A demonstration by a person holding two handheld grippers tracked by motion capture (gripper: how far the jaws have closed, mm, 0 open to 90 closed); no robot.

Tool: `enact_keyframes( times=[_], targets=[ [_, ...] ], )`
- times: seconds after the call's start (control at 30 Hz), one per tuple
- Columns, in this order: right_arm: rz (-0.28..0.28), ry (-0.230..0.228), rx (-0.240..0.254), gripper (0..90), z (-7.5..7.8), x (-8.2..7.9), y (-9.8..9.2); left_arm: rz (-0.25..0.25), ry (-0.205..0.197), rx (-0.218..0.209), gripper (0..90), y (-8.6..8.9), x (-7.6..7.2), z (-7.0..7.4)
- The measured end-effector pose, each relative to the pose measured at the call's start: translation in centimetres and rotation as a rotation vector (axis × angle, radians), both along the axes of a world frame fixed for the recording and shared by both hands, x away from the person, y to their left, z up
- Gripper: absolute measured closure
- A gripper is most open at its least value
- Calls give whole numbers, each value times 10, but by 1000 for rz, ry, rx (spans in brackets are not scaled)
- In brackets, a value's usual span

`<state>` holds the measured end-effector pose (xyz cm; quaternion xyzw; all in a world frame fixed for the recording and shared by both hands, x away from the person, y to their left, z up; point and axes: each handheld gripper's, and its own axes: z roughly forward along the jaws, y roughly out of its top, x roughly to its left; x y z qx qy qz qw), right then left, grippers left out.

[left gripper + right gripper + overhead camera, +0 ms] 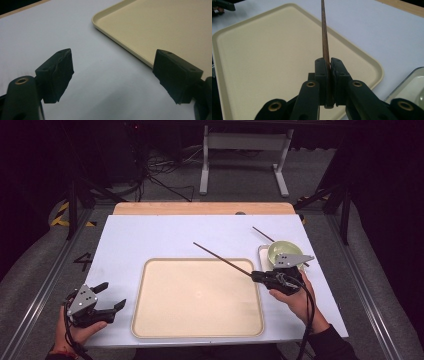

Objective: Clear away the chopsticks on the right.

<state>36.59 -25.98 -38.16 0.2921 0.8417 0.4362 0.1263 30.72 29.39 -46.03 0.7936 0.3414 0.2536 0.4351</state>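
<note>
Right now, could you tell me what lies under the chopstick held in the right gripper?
The chopstick, clamped in the right gripper, points out over the beige tray, which looks bare. The fingers cover its near end.

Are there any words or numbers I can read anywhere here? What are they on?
"4": a dark mark that looks like this number on the grey floor, left of the white table.
Nothing else readable: no words, labels or brands on the cream tray, the green bowl, the chopstick or the gripper jaws.
</note>
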Motion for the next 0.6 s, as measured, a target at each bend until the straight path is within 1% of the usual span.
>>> enact_keyframes(
  times=[0.07, 0.1, 0.17, 0.2, 0.3, 0.33, 0.37, 0.43, 0.6],
  targets=[
    [3, 15, -12, 849, -6, 2, 3, 1, 2, -1, 178, 0, 0, 0],
    [3, 15, -12, 849, -6, 2, 3, 1, 2, -1, 178, 0, 0, 0],
    [5, 25, -25, 849, -10, 3, 6, 0, 1, -2, 178, 0, 0, 0],
    [6, 35, -43, 848, -15, 4, 8, 1, 2, -1, 178, 0, 0, 0],
    [8, 57, -58, 848, -23, 5, 12, -2, 2, 0, 178, 0, 0, 0],
    [8, 61, -70, 848, -26, 4, 13, -1, 2, -1, 178, 0, 0, 0],
    [8, 61, -70, 848, -26, 4, 13, -2, 1, -1, 178, 0, 0, 0],
    [11, 70, -95, 848, -32, 4, 17, -2, -1, -1, 178, 0, 0, 0],
    [10, 80, -103, 847, -37, 3, 17, -4, 1, -2, 178, 0, 0, 0]
  ],
)
